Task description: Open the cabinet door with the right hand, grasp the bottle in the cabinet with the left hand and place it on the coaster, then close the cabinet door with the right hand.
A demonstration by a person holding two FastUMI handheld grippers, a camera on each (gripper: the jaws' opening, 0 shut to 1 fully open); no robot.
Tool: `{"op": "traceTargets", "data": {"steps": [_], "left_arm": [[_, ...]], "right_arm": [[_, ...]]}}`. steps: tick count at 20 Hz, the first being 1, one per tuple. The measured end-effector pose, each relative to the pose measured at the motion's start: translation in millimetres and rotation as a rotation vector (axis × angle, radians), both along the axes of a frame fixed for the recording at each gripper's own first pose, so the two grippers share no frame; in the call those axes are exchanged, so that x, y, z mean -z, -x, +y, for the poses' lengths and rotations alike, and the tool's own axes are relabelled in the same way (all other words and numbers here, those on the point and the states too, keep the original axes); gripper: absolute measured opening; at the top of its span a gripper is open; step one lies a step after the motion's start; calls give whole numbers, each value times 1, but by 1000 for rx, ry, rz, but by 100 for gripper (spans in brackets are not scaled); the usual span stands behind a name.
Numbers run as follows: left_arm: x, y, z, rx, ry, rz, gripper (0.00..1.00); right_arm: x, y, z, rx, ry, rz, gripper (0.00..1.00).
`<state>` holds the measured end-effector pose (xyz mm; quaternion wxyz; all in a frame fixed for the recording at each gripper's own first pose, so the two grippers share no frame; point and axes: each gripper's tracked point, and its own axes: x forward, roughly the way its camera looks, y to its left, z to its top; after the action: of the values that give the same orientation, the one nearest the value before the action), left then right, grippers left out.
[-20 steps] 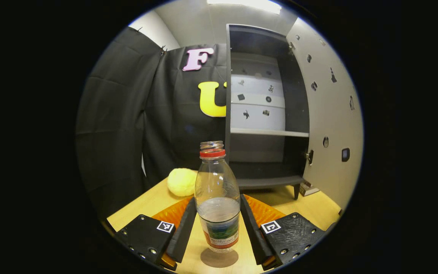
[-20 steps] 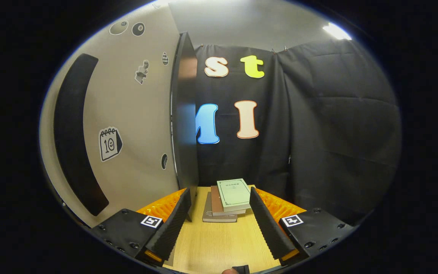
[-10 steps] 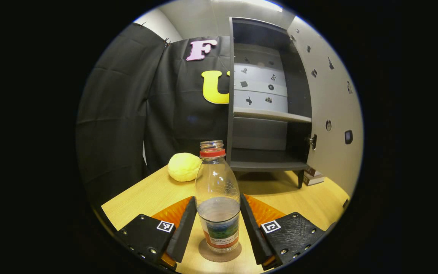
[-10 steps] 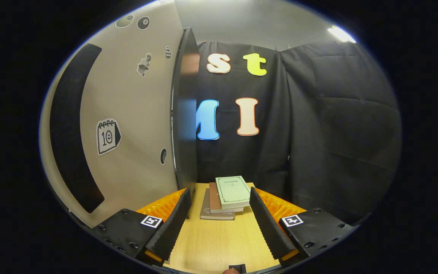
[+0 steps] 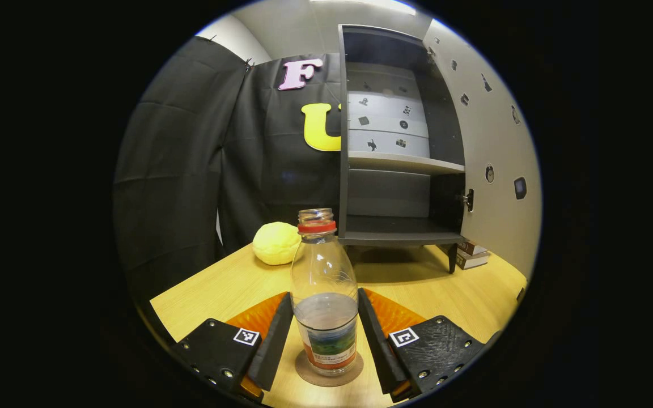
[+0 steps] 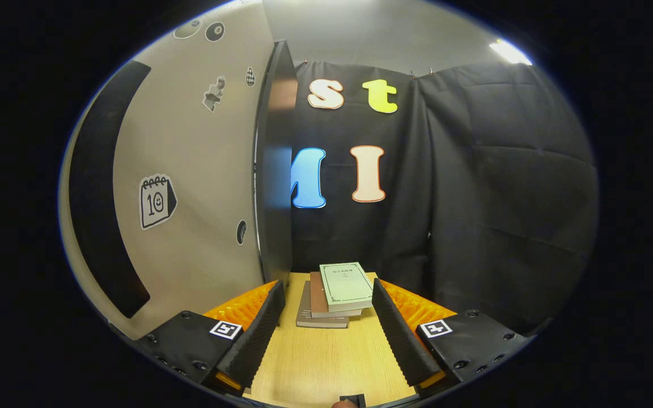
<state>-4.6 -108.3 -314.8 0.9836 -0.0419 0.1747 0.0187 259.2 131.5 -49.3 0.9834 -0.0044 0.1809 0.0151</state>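
- Pale wood-grain surface [image 5: 230,283] fills the lower part of both views, backed by black cloth wall and a grey ceiling.
- We hold the left gripper [image 5: 325,334] with its jaws closed against both sides of the bottle [image 5: 325,300], low on the body.
- A second ago the bottle hung above the surface with its shadow below; now its base sits on the round brown coaster [image 5: 329,371]. We judge the placing step nearly done, with release still to come.
- We see the bottle as clear, smooth plastic, capless, with a red ring at its neck, a printed label band and a little water near the bottom.
- Behind it the cabinet [image 5: 400,226] stands open: dark, flat-panelled, on short legs, with empty shelves.
- Its pale cabinet door [image 6: 190,170] is swung wide, dotted with small stickers and carrying a long, dark, curved handle.
- A yellow, fuzzy, rounded ball [image 5: 275,243] rests well beyond the bottle, near the cabinet's left side.
- Our right gripper [image 6: 329,328] hovers by the door's edge with its jaws spread wide and nothing between them; a small stack of books [image 6: 335,294] lies farther off on the surface.
- We judge the door-closing step not yet begun.
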Motion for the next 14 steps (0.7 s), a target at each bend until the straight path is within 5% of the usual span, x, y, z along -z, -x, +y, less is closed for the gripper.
{"op": "traceTargets", "data": {"steps": [14], "left_arm": [[-16, 6, 8, -25, -62, -24, 66]], "right_arm": [[-1, 2, -2, -4, -13, -4, 98]]}}
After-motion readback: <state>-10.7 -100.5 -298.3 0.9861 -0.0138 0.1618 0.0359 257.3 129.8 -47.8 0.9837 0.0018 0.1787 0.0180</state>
